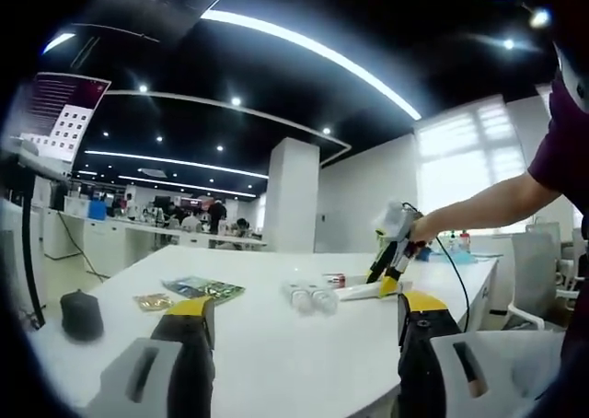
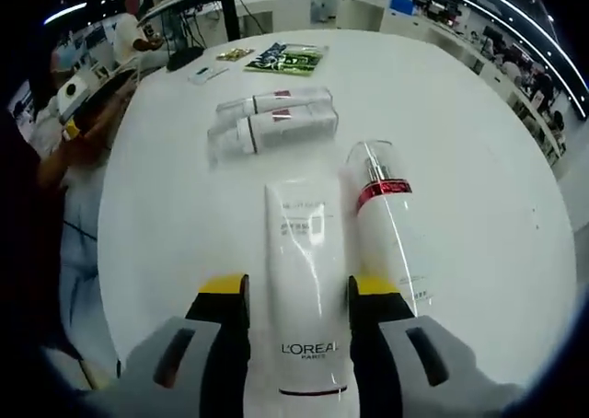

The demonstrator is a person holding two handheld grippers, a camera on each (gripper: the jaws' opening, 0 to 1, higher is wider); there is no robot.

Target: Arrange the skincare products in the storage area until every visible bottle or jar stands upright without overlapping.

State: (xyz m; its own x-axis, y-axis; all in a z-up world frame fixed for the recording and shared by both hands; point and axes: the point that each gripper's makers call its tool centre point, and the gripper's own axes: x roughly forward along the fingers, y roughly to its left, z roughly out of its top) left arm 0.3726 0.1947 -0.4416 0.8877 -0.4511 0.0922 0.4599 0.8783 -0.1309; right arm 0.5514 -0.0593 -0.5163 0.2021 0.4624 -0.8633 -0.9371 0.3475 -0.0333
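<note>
At the bottom of the right gripper view, the right gripper (image 2: 296,319) stands with jaws wide, a flat white L'Oréal tube (image 2: 304,280) lying between them, seemingly not clamped. Just right lies a white pump bottle with a red band (image 2: 386,225). Further up, two clear-capped bottles (image 2: 274,119) lie side by side on the white table (image 2: 166,206). In the left gripper view the left gripper (image 1: 304,330) hovers open over it.
</note>
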